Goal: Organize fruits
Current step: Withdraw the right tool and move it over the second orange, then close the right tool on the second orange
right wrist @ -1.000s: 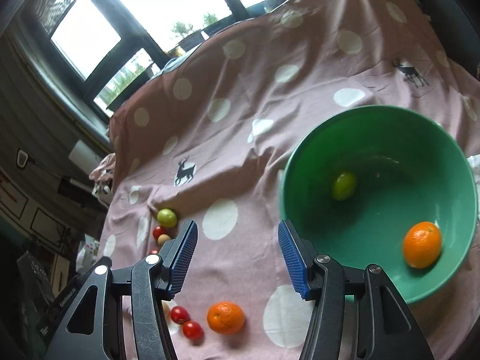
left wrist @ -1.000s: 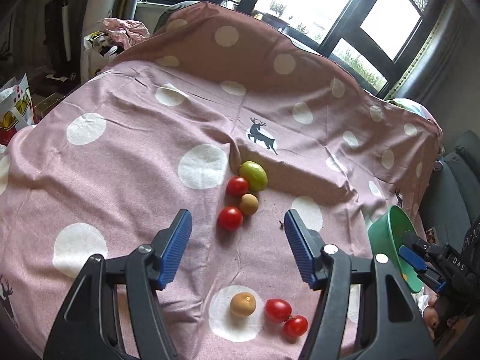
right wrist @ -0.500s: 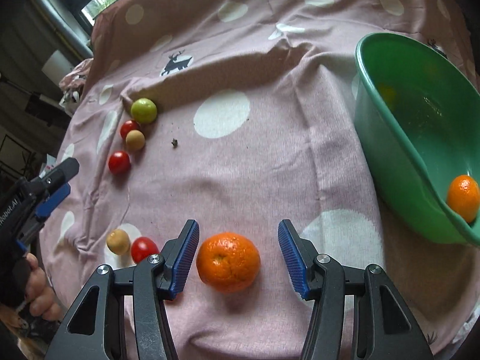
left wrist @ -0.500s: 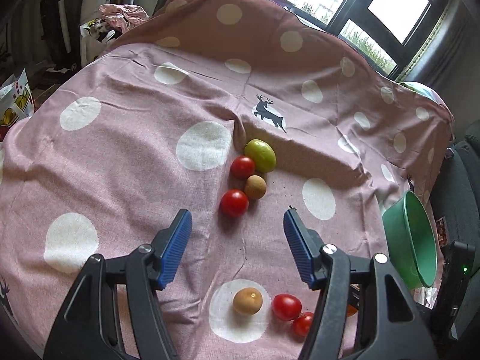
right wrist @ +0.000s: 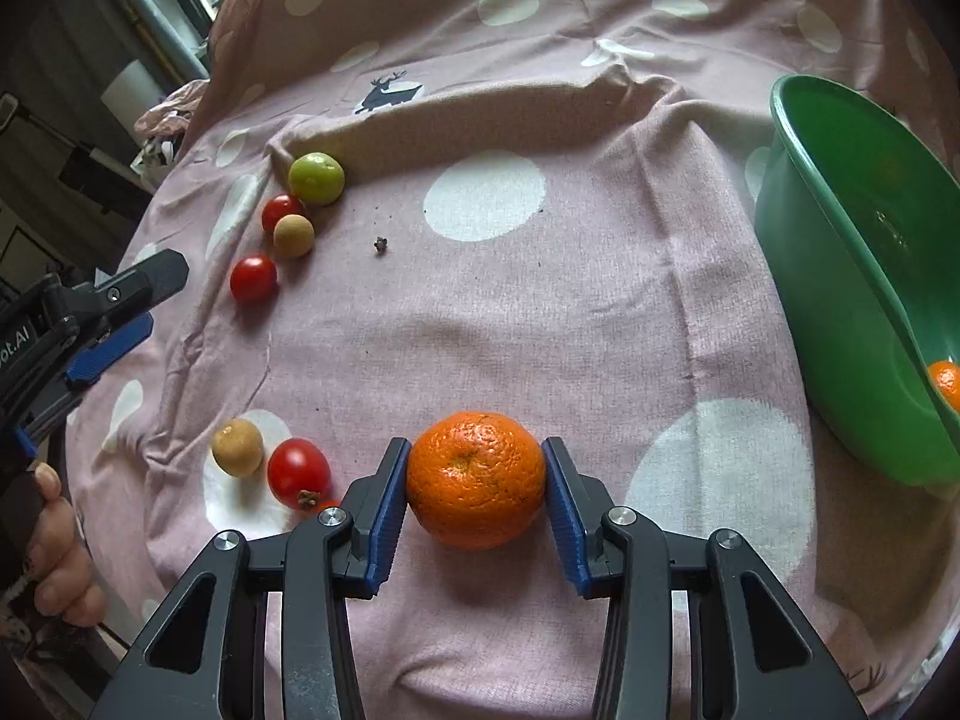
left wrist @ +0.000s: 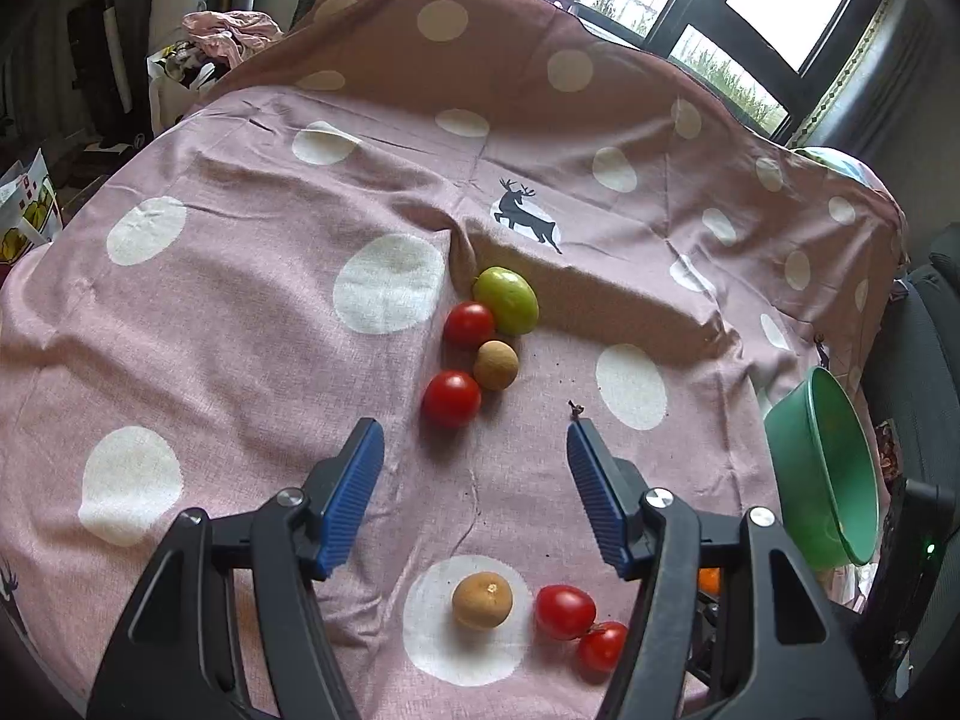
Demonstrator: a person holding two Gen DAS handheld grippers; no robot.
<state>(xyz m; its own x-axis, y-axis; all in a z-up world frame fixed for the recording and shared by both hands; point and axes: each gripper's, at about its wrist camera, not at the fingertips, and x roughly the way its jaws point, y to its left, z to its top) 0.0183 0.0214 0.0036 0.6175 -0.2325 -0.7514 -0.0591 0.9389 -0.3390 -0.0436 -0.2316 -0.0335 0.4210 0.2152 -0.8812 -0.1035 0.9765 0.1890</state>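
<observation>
My right gripper (right wrist: 476,483) is shut on an orange (right wrist: 476,478) that rests on the pink spotted cloth (right wrist: 540,312). The green bowl (right wrist: 852,276) stands to its right with another orange (right wrist: 945,383) inside. My left gripper (left wrist: 474,492) is open and empty above the cloth, just short of a red tomato (left wrist: 451,398). Beyond it lie a brown fruit (left wrist: 495,364), a second tomato (left wrist: 468,324) and a green fruit (left wrist: 505,299). Near me lie a brown fruit (left wrist: 482,600) and two tomatoes (left wrist: 564,611).
The bowl (left wrist: 834,480) shows at the right cloth edge in the left wrist view. A raised fold (right wrist: 480,114) crosses the cloth behind the fruits. A dark crumb (right wrist: 380,245) lies mid-cloth. Bags and clutter (left wrist: 198,54) stand beyond the far left edge.
My right gripper swung away from the bowl, came down to the loose orange and closed on it. My left gripper drifted slightly forward toward the fruit cluster and stayed open.
</observation>
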